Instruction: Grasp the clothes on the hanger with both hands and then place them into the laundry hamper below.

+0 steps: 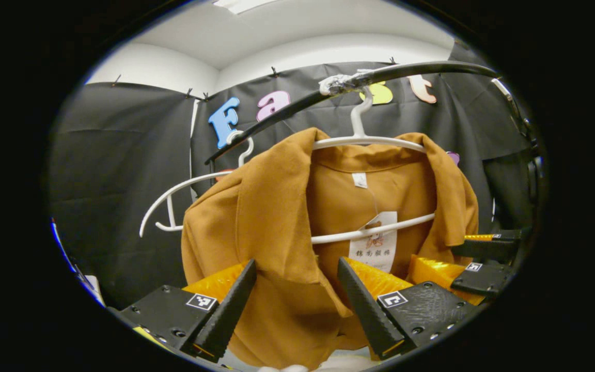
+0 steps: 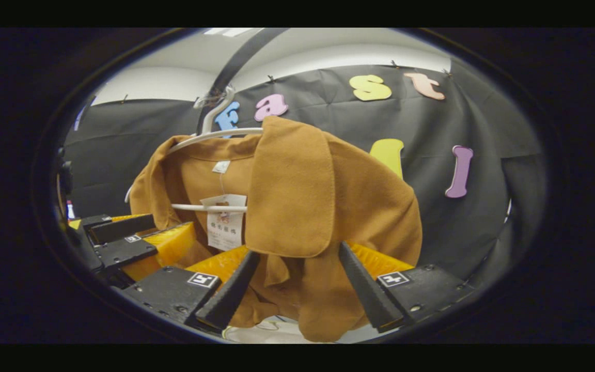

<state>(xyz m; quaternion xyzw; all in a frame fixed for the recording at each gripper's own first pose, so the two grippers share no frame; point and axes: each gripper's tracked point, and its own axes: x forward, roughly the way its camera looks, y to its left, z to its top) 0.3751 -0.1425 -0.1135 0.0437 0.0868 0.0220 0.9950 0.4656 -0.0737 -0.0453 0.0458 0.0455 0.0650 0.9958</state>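
A brown jacket (image 1: 271,206) hangs on a white hanger (image 1: 367,139) from a black rail (image 1: 421,70); a paper tag (image 1: 375,243) dangles inside its collar. In the left gripper view, my left gripper (image 1: 296,264) is open, its fingers astride the jacket's front panel without pressing on it. My right gripper (image 1: 478,263) shows at the jacket's right edge. In the right gripper view, my right gripper (image 2: 298,251) is open just below the jacket's (image 2: 328,206) hanging lapel, with cloth between its fingers. The left gripper (image 2: 137,238) sits at the left, beside the tag (image 2: 225,222).
A second, bare white hanger (image 1: 173,199) hangs on the rail to the left of the jacket. Black cloth walls close in behind and to both sides. Something white (image 2: 264,330) lies below the jacket's hem; I cannot tell what it is.
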